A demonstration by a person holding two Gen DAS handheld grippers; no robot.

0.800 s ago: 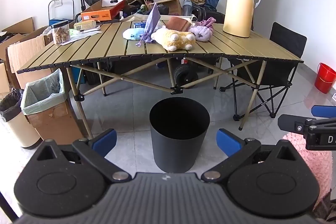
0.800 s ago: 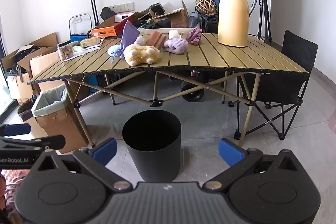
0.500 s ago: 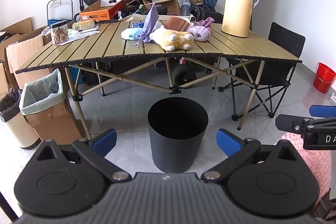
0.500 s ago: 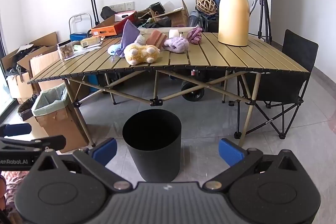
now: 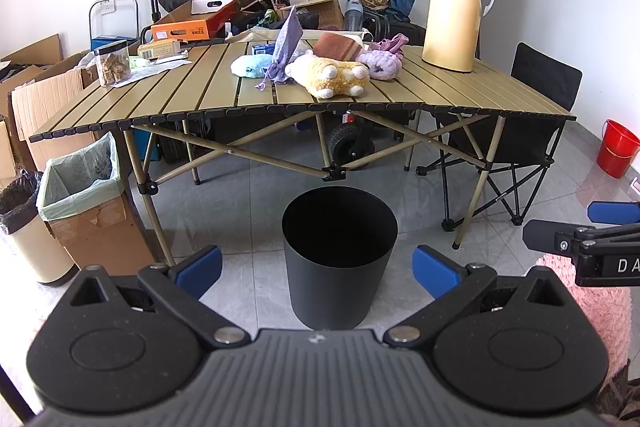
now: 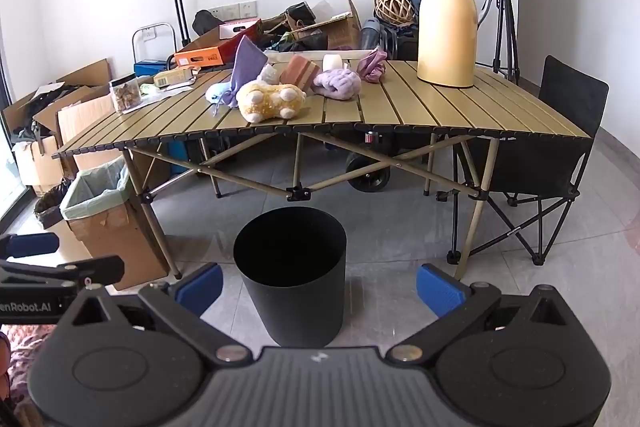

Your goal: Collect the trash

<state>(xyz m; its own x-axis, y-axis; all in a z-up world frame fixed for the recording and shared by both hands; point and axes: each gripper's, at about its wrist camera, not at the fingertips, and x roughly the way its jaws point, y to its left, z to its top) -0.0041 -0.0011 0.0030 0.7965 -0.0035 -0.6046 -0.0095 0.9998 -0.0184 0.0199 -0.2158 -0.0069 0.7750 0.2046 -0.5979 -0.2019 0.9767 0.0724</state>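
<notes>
Left gripper [image 5: 316,269]: fingers spread wide, nothing between them; blue pads [image 5: 199,265] face inward; black linkage arms and ribbed grey body fill the lower frame; angled downward and forward. Its fingers also show at the left edge of the right wrist view.

Right gripper [image 6: 319,283]: fingers spread wide, nothing held; blue pads [image 6: 439,289] clean and bare; same downward tilt. Its fingers also reach in at the right edge of the left wrist view, level with the left gripper, apart from it.

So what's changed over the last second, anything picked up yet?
Nothing picked up. Both views drifted only slightly; left gripper and right gripper stay open and empty. The black bin and the plush toy on the table haven't moved.
</notes>
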